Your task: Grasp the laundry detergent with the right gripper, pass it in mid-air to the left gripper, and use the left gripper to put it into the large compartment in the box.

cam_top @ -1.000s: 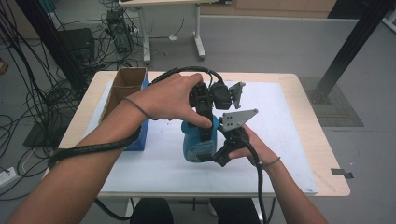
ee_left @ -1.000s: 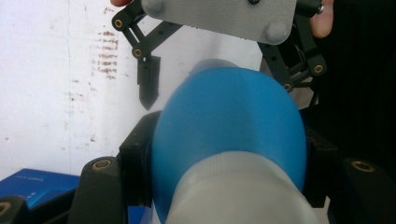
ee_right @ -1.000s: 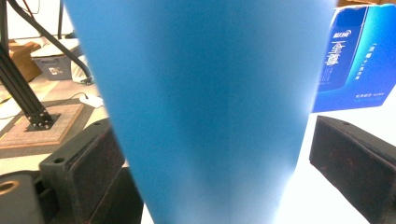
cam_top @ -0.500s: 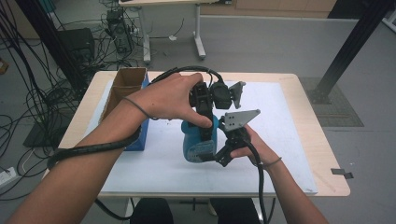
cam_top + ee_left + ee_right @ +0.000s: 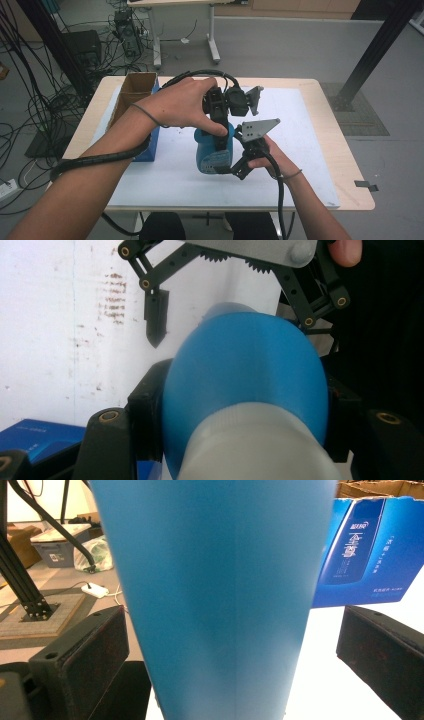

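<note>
Bottle (image 5: 214,150), beside the box (image 5: 134,107), is clamped near its neck by left tongs (image 5: 240,405); right tongs (image 5: 235,645), jaws just opened, stand clear. Plastic judged smooth, light, stiff; shoulder grip is favoured.

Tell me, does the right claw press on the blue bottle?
No, the right claw stands open, with gaps beside the blue bottle.

left tool (image 5: 218,131) clamped, right tool (image 5: 239,165) agape
</note>
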The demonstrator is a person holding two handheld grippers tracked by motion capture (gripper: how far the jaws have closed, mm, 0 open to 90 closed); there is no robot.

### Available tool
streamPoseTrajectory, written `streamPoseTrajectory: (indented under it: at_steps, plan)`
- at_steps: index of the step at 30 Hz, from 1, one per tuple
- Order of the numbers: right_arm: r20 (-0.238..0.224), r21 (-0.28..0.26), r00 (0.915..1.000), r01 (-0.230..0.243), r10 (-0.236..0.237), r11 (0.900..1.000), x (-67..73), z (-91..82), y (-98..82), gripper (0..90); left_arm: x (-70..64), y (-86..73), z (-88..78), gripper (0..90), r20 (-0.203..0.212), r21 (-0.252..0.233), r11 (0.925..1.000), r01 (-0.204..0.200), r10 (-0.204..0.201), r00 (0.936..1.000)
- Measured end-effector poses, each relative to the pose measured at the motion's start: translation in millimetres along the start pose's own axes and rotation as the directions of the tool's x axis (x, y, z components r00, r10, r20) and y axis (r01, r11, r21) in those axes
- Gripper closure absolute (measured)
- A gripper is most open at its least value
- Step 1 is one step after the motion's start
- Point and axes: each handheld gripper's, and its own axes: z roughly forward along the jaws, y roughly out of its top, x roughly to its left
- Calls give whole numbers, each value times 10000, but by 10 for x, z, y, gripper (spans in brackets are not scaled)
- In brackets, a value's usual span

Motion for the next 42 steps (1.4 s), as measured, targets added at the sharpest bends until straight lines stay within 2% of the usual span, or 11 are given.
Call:
streamPoseTrajectory:
  at_steps: [14,30,36,42]
  plan:
    - [-54,-42,10000,82,-82,10000,1,12,-20,10,-30,-21,-299,379,-223,-176,9998,81,-84,9997]
    - [45,-96,9999,98,-97,9999,16,4,-36,13,-21,-55,-751,378,-322,-441,9979,483,-497,9982]
    - [96,-101,9999,135,-134,9999,36,-4,-32,13,-22,-74,-938,378,-380,-564,9958,718,-740,9965]
    - [93,-145,9999,135,-134,9998,47,-6,-31,12,45,-108,-1055,378,-245,-648,9895,1294,-1312,9911]
